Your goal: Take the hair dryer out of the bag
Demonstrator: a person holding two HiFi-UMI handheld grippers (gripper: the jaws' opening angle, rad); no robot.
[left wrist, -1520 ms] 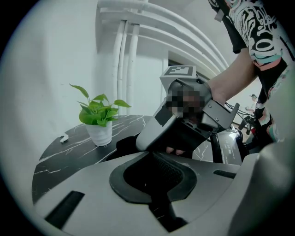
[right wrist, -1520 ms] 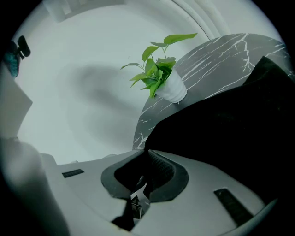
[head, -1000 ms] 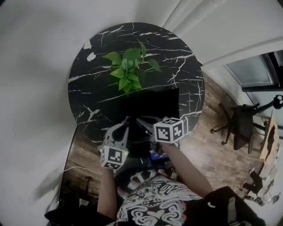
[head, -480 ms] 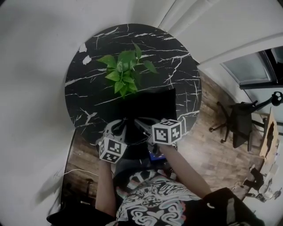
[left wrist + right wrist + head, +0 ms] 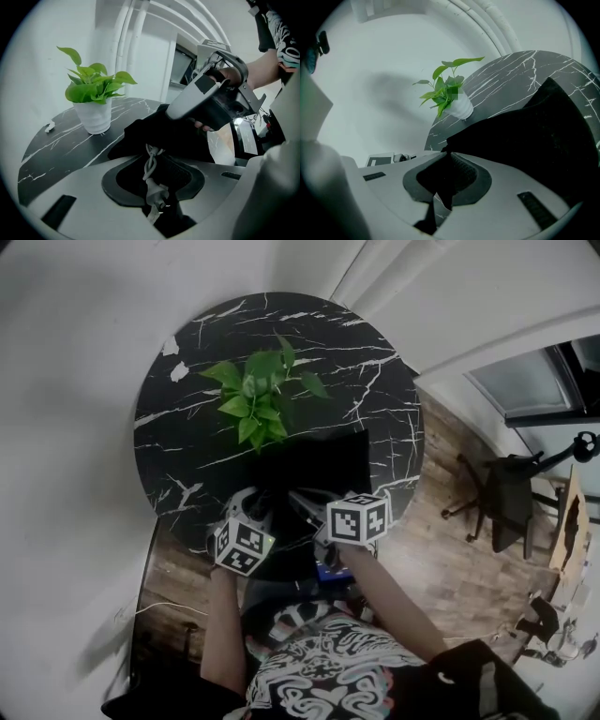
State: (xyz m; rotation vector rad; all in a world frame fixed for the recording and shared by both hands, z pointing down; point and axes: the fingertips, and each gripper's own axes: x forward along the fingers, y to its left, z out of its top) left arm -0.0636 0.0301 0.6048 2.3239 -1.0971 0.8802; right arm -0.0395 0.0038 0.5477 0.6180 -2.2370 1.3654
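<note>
A black bag (image 5: 323, 457) lies on the round black marble table (image 5: 187, 451), near its front edge. From the bag's mouth (image 5: 157, 133) a grey cord (image 5: 149, 169) runs out and ends in a plug (image 5: 156, 194). The hair dryer's body is hidden. My left gripper (image 5: 259, 509) is at the bag's near left corner. Its jaws are opening, and the cord and plug lie loose in the gap of the left gripper (image 5: 153, 158). My right gripper (image 5: 302, 500) is shut on the bag's black edge (image 5: 446, 151). The right gripper (image 5: 211, 98) also shows in the left gripper view.
A potted green plant (image 5: 258, 399) in a white pot (image 5: 96, 119) stands behind the bag. A small white scrap (image 5: 49, 125) lies at the table's far left. A dark office chair (image 5: 511, 502) stands on the wooden floor to the right. White walls curve round the table.
My left gripper has moved forward toward the bag's near edge. The right gripper has hardly moved.
</note>
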